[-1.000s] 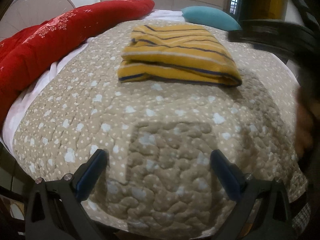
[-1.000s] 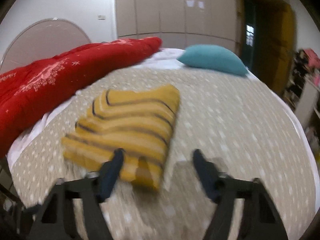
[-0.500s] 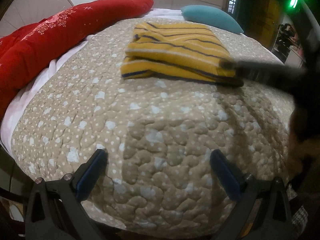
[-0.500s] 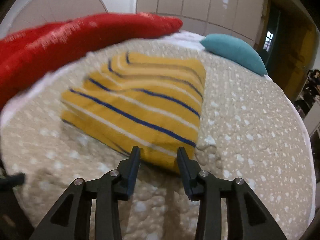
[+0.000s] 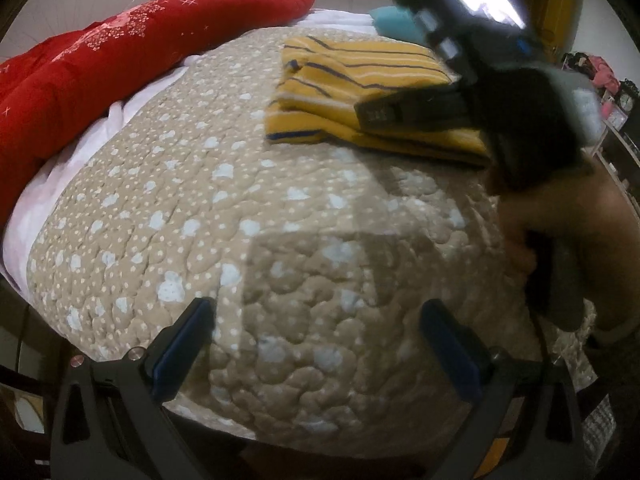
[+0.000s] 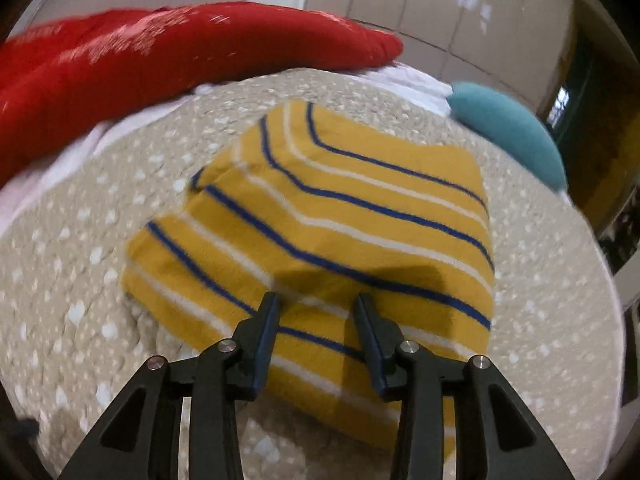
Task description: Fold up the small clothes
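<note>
Yellow knit with blue and white stripes fills the space right in front of my right tongs [image 6: 316, 304]. Half a second ago those tips sat just short of the near edge of the folded garment [image 6: 320, 236], and now they're up over the cloth. The fingers are partly apart, with striped fabric showing in the gap, and I honestly can't tell if they're pinching a layer or just hovering above it. The view is smeared with motion, so I'm clearly mid-move there.

My left tongs [image 5: 320, 344] are spread wide with nothing between them, hanging low over the near end of the bed, well short of the garment. From that side the right tool [image 5: 404, 110] reads as a dark blur reaching across the garment's near right part. A second ago it was still off to the side.

Beyond the tongs, the garment lies as a tidy rectangle on the beige dotted quilt [image 5: 208, 216], already doubled into layers. Further out, a red duvet [image 6: 168, 56] runs along the left, and a teal pillow [image 6: 508, 132] sits past the garment to the right.

My read is the folding's mostly done, and the right side has gone in for one more fold or a tidy-up press. Blur could hide a bad grip on just the top layer.
</note>
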Demonstrator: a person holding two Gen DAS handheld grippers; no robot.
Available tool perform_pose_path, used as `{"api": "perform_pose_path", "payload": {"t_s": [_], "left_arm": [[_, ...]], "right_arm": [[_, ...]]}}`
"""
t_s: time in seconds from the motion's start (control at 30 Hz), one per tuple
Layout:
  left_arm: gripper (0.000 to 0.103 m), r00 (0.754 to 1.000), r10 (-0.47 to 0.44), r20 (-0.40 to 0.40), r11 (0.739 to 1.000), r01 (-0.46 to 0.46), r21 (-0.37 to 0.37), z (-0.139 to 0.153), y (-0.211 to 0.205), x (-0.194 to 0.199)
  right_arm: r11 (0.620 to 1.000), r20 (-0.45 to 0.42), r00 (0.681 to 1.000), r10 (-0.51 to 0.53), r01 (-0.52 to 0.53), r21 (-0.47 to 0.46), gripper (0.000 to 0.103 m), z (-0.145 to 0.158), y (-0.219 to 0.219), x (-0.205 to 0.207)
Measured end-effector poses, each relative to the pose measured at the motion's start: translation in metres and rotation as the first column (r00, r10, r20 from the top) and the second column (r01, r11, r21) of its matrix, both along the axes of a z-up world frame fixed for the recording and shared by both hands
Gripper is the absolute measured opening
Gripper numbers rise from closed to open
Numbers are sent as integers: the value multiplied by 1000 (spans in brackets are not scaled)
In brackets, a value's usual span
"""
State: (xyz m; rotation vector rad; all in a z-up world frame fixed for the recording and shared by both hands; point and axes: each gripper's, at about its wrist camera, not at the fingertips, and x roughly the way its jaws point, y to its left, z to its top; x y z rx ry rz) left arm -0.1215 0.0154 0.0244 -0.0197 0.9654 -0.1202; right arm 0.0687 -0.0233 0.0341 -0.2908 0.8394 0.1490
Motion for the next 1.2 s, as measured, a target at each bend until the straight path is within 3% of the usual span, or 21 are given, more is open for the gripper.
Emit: {"api": "perform_pose_path", "payload": {"t_s": [0.1,0.2,0.33,0.4,0.47,0.57,0.67,0.73,0.87,0.9,0.97,1.07,1.2], "left_arm": [[103,1000,1,-5,1000,-1,-11,2,2,0],[103,1000,8,-11,1000,-8,-23,4,4,0],[103,1000,23,-14,1000,-23,-20,5,10,-2],[103,999,28,-17,999,-29,-19,5,11,-5],[103,999,29,-15,999,-30,-19,6,12,-6],[103,999,37,-14,999,-37,-8,6,13,-6],[103,999,43,-14,999,-44,-6,6,13,-5],[103,999,43,-15,999,-43,1,6,11,-4],[103,999,34,-9,999,-34,14,8,9,0],[103,1000,31,-4,999,-30,22,9,7,0],[103,1000,28,-1,999,-28,36,9,6,2],[103,1000,29,-6,998,-29,50,8,4,6],[103,1000,27,-13,998,-26,60,7,2,10]], "right_arm": [[996,33,999,34,-37,81,43,22,-2,-7],[995,66,997,50,-56,87,43,37,7,-1],[994,-22,996,89,-87,73,43,13,29,19],[995,-59,994,96,-95,7,44,-7,41,26],[995,-41,994,101,-101,12,44,-2,40,22],[983,11,995,103,-103,153,45,27,19,6],[983,121,992,34,-55,178,60,52,-6,-14],[986,144,990,-11,-13,166,66,52,-22,-18],[994,-40,998,-41,44,97,67,4,-41,-7],[996,-39,999,-31,34,79,67,-3,-42,-11],[997,14,1000,0,-1,75,67,4,-42,-22],[989,81,997,1,-13,148,67,28,-49,-26],[983,119,991,-54,31,182,67,50,-61,1]]}}
